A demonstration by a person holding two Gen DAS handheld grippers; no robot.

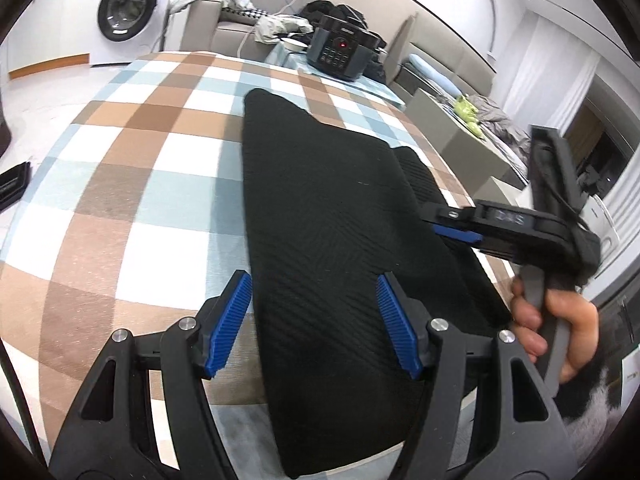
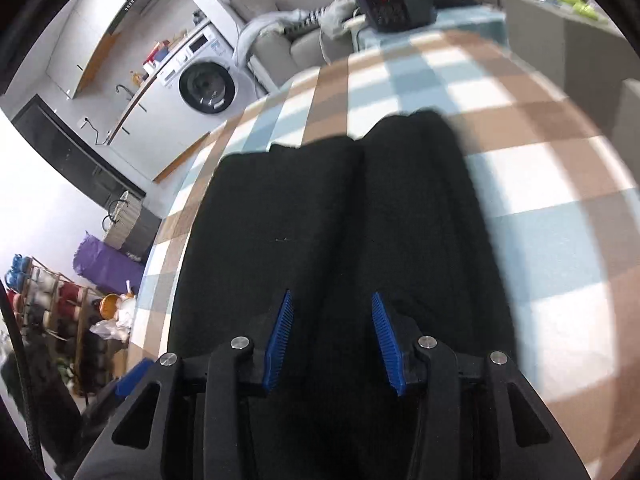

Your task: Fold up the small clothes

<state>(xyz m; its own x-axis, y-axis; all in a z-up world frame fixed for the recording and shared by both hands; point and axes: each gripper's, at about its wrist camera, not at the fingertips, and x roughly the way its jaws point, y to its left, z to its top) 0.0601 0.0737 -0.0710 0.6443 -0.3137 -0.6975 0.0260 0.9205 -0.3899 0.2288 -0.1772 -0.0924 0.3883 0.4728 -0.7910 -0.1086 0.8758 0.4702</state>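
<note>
A black ribbed garment [image 1: 332, 216] lies folded lengthwise on the checked tablecloth [image 1: 152, 152]. My left gripper [image 1: 316, 292] is open, its blue pads [image 1: 230, 320] apart above the garment's near end, holding nothing. My right gripper [image 1: 456, 228] reaches in from the right over the garment's right edge, held by a hand [image 1: 560, 328]. In the right wrist view the garment [image 2: 340, 220] shows two long folded halves side by side, and the right gripper [image 2: 330, 312] is open above it with its pads [image 2: 386, 344] apart.
A black cooker [image 1: 342, 46] stands on a small table past the far table edge. A washing machine [image 1: 128, 8] is at the back left, a sofa [image 1: 236, 28] with clothes beyond. A dark object [image 1: 14, 184] lies at the left table edge.
</note>
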